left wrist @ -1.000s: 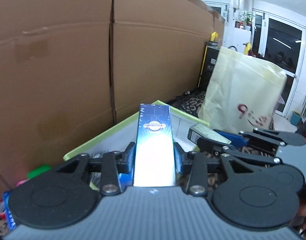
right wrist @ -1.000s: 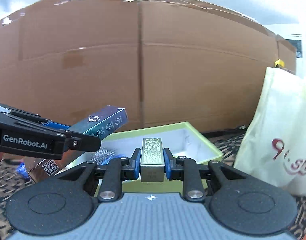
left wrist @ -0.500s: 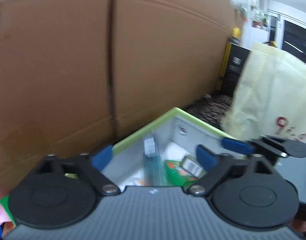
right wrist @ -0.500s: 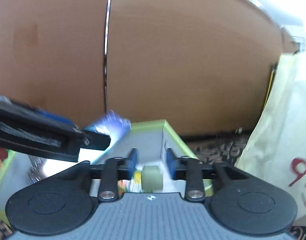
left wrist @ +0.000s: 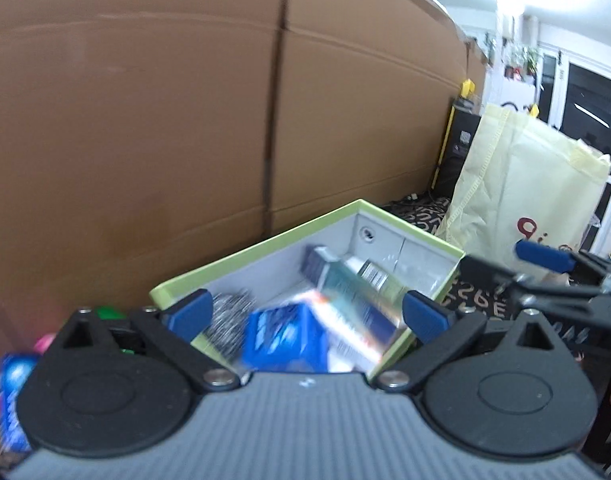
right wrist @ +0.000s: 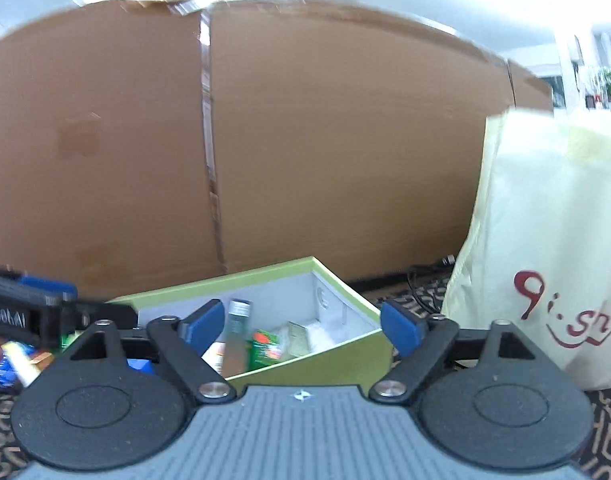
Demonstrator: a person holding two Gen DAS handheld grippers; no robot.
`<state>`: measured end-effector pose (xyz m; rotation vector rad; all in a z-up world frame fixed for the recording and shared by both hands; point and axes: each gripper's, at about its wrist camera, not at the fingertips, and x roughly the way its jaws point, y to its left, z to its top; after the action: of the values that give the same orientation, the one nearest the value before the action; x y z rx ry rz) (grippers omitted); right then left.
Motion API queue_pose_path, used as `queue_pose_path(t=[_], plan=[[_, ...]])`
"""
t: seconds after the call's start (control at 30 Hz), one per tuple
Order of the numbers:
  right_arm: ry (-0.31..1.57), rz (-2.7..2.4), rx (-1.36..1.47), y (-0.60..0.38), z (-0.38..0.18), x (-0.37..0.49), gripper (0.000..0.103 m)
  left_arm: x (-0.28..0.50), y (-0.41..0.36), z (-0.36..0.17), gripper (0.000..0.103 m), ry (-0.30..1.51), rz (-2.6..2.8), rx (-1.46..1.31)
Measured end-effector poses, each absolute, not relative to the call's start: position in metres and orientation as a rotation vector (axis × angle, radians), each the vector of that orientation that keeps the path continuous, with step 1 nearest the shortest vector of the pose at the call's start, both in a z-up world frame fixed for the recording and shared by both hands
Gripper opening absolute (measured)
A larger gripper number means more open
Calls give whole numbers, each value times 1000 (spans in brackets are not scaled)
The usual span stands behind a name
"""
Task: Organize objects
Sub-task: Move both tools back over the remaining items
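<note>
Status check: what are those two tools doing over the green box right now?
Left tool open, empty, jaws just spread. Right tool same. Green box below holds the cartons. Nothing in the way.

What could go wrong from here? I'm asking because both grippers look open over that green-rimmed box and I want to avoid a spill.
1. The long blue carton lies slanted across the other items in the green-rimmed box, so it may slide or hinder later items.
2. The left gripper and right gripper, jaws just opened and empty, hang close to the box; either could knock its rim.
3. The cream bag stands beside the box and might snag the right gripper.
</note>
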<state>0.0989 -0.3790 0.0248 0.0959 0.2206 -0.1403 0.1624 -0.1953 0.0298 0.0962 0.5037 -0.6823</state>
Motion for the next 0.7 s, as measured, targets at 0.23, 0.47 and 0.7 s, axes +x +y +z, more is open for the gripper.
queue_pose_path(t=[0.23, 0.47, 0.7], plan=[[184, 15, 124, -322, 28, 44, 95, 114, -92, 13, 103, 558, -552, 8], [270, 191, 95, -248, 2, 18, 96, 95, -10, -33, 103, 664, -355, -52], [376, 289, -58, -179, -25, 46, 90, 103, 45, -47, 103, 707, -256, -165]])
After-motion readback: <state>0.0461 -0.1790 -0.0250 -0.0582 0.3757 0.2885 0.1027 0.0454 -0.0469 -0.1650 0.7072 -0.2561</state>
